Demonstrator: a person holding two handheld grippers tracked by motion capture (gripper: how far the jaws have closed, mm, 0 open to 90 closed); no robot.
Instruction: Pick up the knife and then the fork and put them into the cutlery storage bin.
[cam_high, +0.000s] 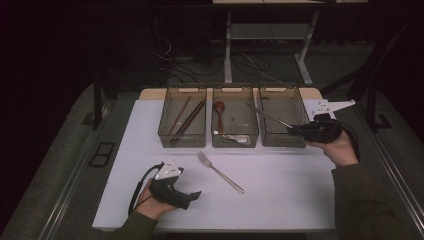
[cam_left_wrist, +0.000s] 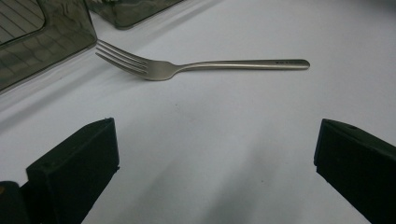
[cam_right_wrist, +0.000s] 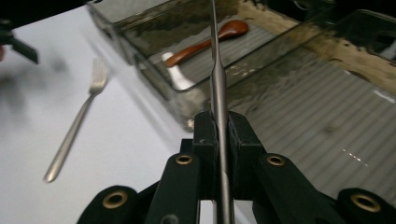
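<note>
Plainly carried some risk. Pinched the knife (cam_high: 267, 116) far back on its thin handle with the right gripper (cam_high: 296, 131), with jaws pressed together on it and the blade out over the right bin (cam_high: 283, 90), just right of the middle bin (cam_high: 235, 90) and above it. Could have pivoted or slid in so narrow a hold and dropped across a rim instead of inside. Could equally have struck the wall next to the middle bin if lowered at a slant. Kept the left gripper (cam_high: 192, 196) spread wide and empty, low over the counter (cam_high: 300, 200), in front of the middle bin and to its left. Left the fork (cam_high: 220, 172) flat on the counter just in front of the middle bin, tines toward it. Might have skidded away on that smooth surface if nudged by one jaw before the other. Counted three bins, one knife, one fork, two grippers, and two spoons inside the middle bin: one wooden spoon (cam_high: 219, 112) and one metal spoon (cam_high: 237, 138). Saw several wooden chopsticks (cam_high: 185, 120) in the left bin (cam_high: 183, 90), left of the middle bin; could not fix their number.
</note>
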